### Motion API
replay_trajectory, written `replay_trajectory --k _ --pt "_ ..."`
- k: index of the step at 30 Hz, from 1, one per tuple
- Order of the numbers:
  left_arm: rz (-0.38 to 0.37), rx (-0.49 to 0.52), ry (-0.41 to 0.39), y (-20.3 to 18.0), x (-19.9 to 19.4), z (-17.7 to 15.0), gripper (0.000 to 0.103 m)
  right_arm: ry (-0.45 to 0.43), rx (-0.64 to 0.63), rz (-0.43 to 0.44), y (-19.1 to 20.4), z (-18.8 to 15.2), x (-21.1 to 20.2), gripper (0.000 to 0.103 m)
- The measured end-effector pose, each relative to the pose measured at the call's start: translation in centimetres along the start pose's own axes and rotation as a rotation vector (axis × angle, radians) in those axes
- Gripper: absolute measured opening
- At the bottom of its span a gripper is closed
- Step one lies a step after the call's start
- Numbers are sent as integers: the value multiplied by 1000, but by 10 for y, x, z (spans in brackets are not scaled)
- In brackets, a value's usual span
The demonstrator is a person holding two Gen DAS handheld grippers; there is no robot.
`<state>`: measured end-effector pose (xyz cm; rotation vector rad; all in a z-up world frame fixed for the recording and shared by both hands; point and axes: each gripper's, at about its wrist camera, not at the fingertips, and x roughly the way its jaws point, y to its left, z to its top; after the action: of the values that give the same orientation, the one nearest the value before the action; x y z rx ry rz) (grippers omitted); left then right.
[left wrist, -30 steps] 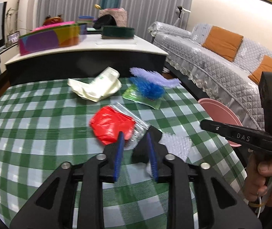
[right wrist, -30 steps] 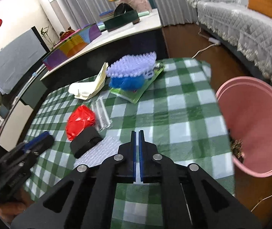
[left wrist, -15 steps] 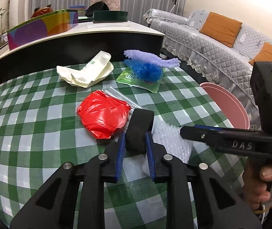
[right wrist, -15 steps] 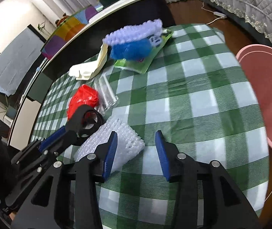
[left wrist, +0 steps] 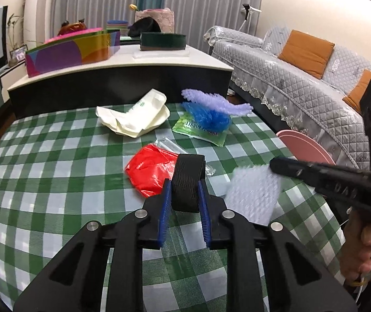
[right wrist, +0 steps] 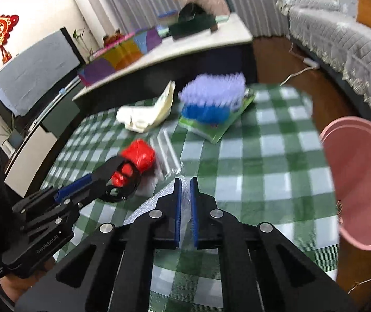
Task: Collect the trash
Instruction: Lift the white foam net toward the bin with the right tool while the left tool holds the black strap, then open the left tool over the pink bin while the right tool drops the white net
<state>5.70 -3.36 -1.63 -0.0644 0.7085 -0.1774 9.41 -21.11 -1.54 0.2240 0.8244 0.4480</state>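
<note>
L gripper [left wrist: 184,191] pinches a black ring of woven strap [left wrist: 189,179] between its blue pads, ring upright, just off the tablecloth [left wrist: 55,182] near the table's middle. R gripper [right wrist: 184,195] has just been closing, jaws now nearly together, nipping a sheet of bubble wrap [left wrist: 253,195]; the sheet hangs tilted from its tips, toward the table's right edge, just beside the strap ring. A hand [left wrist: 365,249] grips the R gripper's handle at the right of the left wrist view.

Behind the strap ring, touching or nearly so: crumpled red plastic bag [left wrist: 151,169], w/ a clear plastic sleeve [right wrist: 168,156] beside it. Toward the far edge: cream paper wrapper [left wrist: 136,117], folded & creased; to its right a green printed packet [left wrist: 198,130] w/ blue plastic mesh [left wrist: 207,117] and a lilac foam net [left wrist: 216,102] on top. These lie well apart from both grippers.

Tablecloth is green-and-white check, smooth. Pink round bin [right wrist: 362,182] stands on the floor just off the table's right edge, some dark bits inside. Beyond the far edge: a black cabinet w/ white top [left wrist: 159,57] carrying a multicoloured box [left wrist: 73,52] and a dark green tin [left wrist: 163,41]. Grey quilted sofa [left wrist: 289,78] w/ orange cushions [left wrist: 306,53] along the right wall, grey curtains [left wrist: 107,0] behind, brown wood floor [right wrist: 289,65]. Right wrist view is motion-blurred.
</note>
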Motion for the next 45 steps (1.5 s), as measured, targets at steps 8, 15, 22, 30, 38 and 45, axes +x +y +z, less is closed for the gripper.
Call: replay_trajectory --k 8,15,22,30,38,45 --pt "10 11 -30 -6 -15 1 21 -123 -53 -83 0 9 -39 7" --pt "7 32 -55 -15 -28 0 21 -190 -64 -133 -3 10 -68 7" --pt "-7 38 -75 -23 -39 2 20 -248 -70 -190 -9 11 -90 7" --pt "-26 57 -84 -34 -40 5 20 -307 -86 -254 -14 15 -111 7" --pt "-39 58 -100 -42 -42 15 20 -295 -58 -284 -28 27 -126 7" --pt "-70 62 -128 -56 -44 31 20 -310 -113 -330 -35 56 -153 7"
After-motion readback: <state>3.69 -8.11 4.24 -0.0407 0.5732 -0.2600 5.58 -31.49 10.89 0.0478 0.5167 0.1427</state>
